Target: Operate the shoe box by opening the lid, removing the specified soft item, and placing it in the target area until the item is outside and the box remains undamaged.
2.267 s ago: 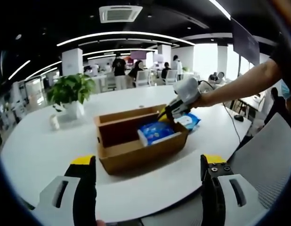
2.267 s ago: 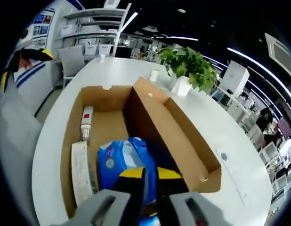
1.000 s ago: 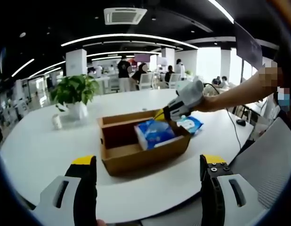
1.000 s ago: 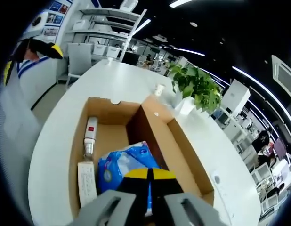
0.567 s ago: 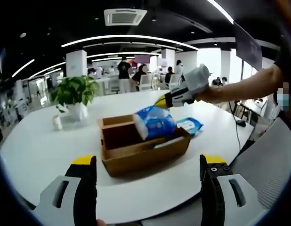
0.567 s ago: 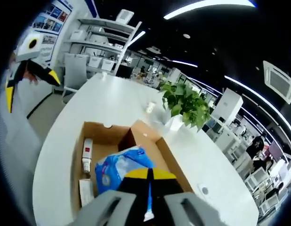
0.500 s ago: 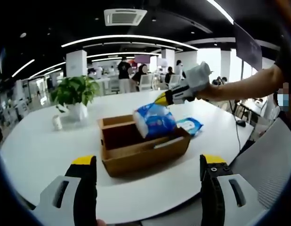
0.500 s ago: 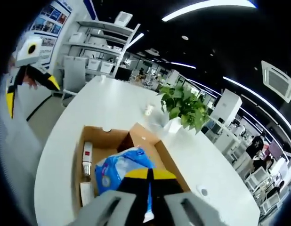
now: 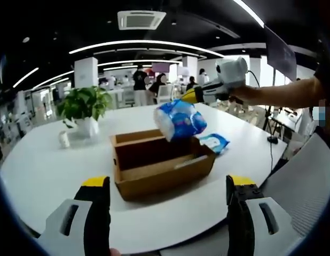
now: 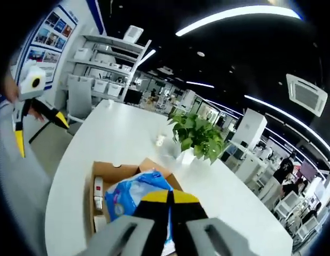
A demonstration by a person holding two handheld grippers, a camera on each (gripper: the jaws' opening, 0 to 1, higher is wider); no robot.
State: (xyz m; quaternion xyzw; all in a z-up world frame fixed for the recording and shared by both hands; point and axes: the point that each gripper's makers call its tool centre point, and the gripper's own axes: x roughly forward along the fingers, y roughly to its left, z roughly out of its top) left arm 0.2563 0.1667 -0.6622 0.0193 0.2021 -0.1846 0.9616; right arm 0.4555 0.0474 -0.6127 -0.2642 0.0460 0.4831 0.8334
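Starting at the left of the left gripper view, we see a potted plant [image 9: 82, 106] and a small white cup [image 9: 63, 138] standing on the white table [image 9: 37, 170], well apart from the shoe box [image 9: 159, 165], so neither blocks the way out. Our left gripper [image 9: 162, 213] hangs low and near us with its jaws spread wide and nothing between them, clear of the box. The box sits open in the middle of the table, and in the right gripper view we can make out a small bottle [image 10: 97, 188] and a white card [image 10: 99, 221] lying inside it. Above the box, the blue soft pack [image 9: 180, 119] hangs in the air, pinched at one end by our right gripper [image 9: 193, 97], whose jaws are closed tight on it. Because the hold is only on an edge, we judge the slippery wrapper could slide free and drop back into the box or onto its wall, denting the cardboard. Further right, a second blue pack [image 9: 214, 142] lies on the table just beside the box; we take that side for the target area, and setting down on top of it could let ours roll off.
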